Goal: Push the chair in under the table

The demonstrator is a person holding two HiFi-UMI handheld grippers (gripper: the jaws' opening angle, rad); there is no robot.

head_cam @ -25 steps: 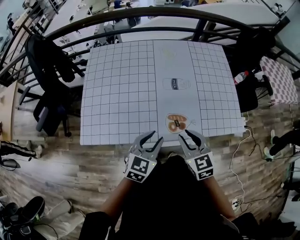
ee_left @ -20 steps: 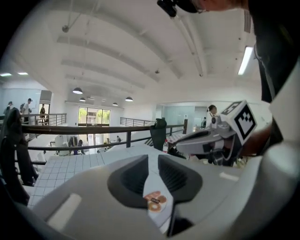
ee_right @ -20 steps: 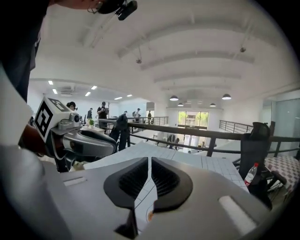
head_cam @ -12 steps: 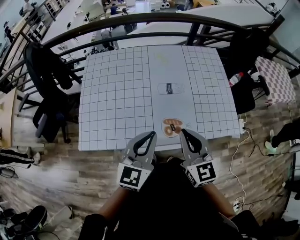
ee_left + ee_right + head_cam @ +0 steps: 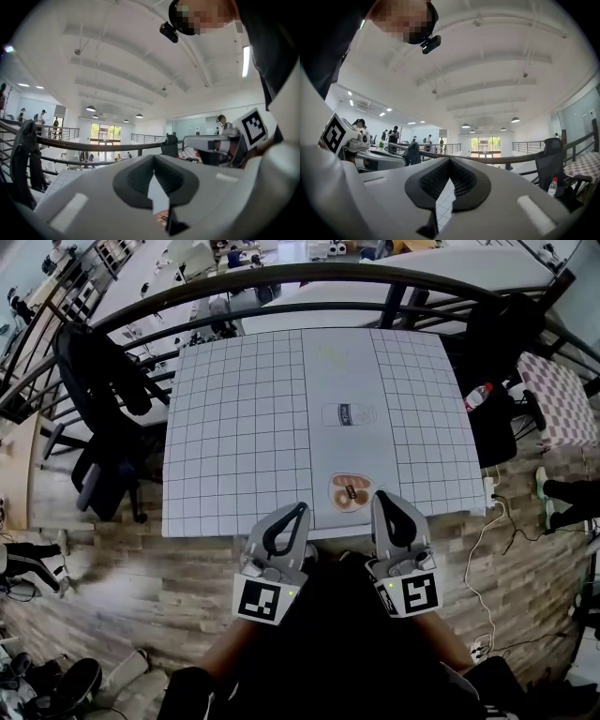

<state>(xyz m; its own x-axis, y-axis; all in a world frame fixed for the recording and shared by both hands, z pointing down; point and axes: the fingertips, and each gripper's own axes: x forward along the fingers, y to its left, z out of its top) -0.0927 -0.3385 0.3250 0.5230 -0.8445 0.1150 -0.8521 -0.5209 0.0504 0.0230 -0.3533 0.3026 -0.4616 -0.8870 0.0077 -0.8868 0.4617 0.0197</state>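
Observation:
A square table point(image 5: 234, 427) under a white grid sheet fills the middle of the head view. My left gripper point(image 5: 298, 509) hovers over its near edge, shut and empty, pointing roughly level across the top. My right gripper point(image 5: 382, 495) is beside it, also shut with nothing in it. In the left gripper view the left gripper point(image 5: 153, 157) has its jaws together, and the right gripper view shows the right gripper point(image 5: 450, 160) the same. A black chair point(image 5: 98, 399) with a dark jacket draped on it stands off the table's left side. Another black chair point(image 5: 502, 343) stands at the far right corner.
A curved dark railing point(image 5: 281, 282) runs behind the table. A water bottle point(image 5: 480, 395) sits by the right chair. White cables point(image 5: 487, 549) trail over the wooden floor at right, and shoes point(image 5: 56, 681) lie at bottom left. The sheet carries a printed bottle picture point(image 5: 348, 414) and a round food picture point(image 5: 352, 492).
Both grippers went from open to shut and rose from pointing down at the table's near edge to roughly level. Nothing was taken hold of.

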